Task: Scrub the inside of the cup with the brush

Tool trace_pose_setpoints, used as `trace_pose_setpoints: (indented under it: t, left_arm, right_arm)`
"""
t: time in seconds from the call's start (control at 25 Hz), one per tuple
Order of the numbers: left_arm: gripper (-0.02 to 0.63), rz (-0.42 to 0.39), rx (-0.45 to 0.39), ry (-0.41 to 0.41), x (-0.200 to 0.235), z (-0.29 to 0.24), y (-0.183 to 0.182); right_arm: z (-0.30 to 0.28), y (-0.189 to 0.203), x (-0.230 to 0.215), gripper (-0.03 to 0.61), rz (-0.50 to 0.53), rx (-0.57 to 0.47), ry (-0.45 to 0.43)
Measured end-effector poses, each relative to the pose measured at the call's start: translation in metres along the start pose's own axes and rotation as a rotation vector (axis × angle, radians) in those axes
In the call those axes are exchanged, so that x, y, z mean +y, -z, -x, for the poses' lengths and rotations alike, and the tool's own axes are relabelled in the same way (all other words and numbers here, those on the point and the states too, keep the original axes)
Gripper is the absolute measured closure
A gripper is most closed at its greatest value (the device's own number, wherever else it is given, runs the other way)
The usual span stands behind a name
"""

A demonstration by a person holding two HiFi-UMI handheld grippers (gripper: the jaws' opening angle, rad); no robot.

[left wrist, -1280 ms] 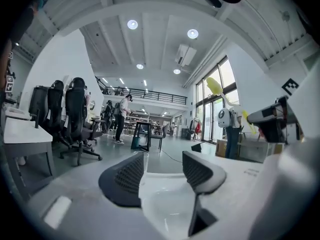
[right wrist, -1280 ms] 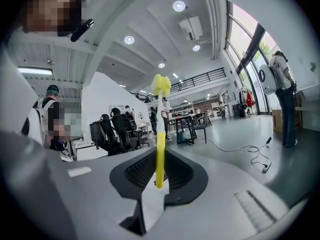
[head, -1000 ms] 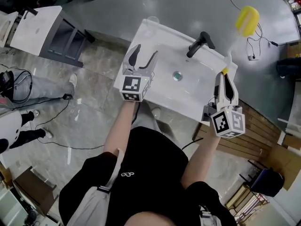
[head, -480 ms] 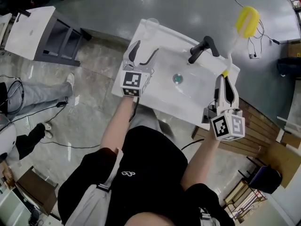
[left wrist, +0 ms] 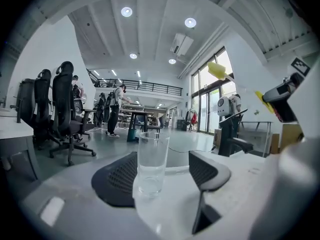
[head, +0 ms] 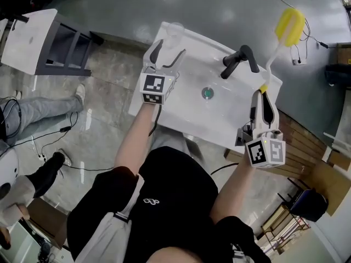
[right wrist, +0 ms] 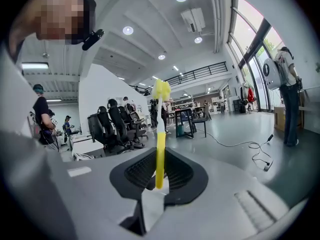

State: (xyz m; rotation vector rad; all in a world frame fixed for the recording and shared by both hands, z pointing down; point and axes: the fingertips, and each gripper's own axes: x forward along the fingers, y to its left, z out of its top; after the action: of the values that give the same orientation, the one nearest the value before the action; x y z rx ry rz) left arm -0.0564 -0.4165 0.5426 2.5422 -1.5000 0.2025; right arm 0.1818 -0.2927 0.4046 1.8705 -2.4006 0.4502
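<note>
Left tool (head: 171,47): jaws opening, spread either side of the clear cup (left wrist: 151,159), which stands upright on the far left corner of the white sink (head: 192,116). Right tool (right wrist: 159,176): pinching the yellow brush (right wrist: 160,149) by its handle, head raised.

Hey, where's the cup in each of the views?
Head view: cup on the sink's far left corner, just ahead of the left tool.
Left gripper view: centre, framed by the opening jaws, untouched.
Right gripper view: not in it.
Shared landmark: the yellow brush, in all three.
</note>
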Motion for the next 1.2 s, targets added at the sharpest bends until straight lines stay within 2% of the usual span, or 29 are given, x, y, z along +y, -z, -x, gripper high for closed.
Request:
trace_pose_setpoints:
  t: [0.64,1.2]
  left_arm:
    - [0.276,-0.022,0.01,0.044,0.016,-0.052,0.009]
    - [0.273,-0.053,-0.024,0.119,0.015,-0.087,0.004]
  right_arm:
    - [-0.012,0.014,-0.01,0.529,-0.015,0.021,0.013]
    - [-0.023,0.027,-0.02,0.528,-0.022,0.057,0.042]
